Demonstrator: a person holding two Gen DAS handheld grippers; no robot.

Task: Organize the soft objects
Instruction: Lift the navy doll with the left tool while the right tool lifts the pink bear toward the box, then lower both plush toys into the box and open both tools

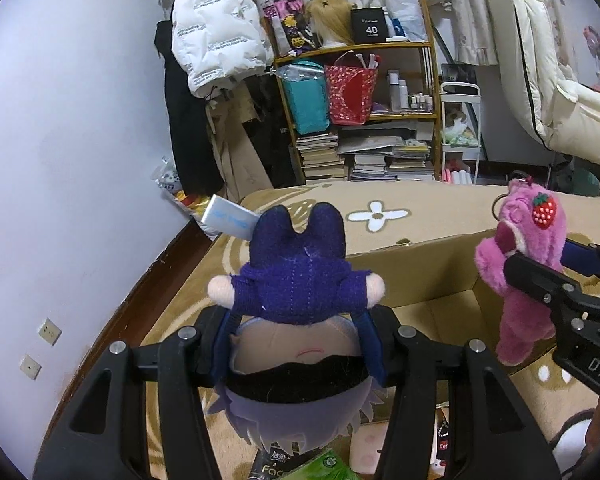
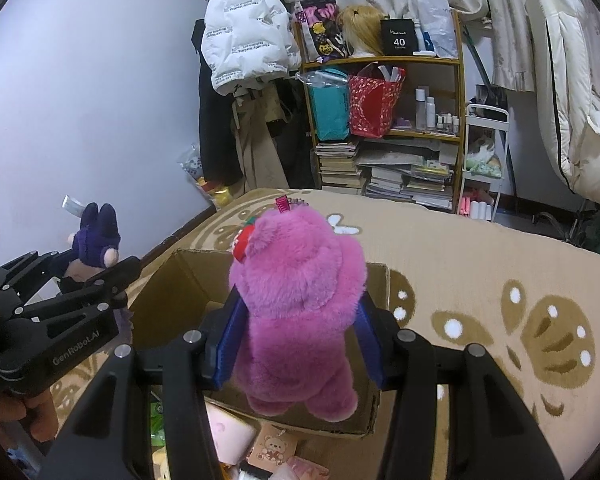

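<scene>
Item one: my left gripper (image 1: 300,336) clamps the purple-clad doll (image 1: 296,292). Item two: my right gripper (image 2: 300,336) clamps the pink plush bear (image 2: 300,312). Both held above the cardboard box (image 2: 180,292), presumably for dropping in.

White puffer jacket (image 2: 246,32), wooden bookshelf (image 2: 458,96), stacked books (image 2: 404,184), white cart (image 2: 486,152)

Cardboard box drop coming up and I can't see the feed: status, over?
Left tool shut on purple doll. Right tool shut on pink bear. Both held above open cardboard box. Nothing blocking.
</scene>
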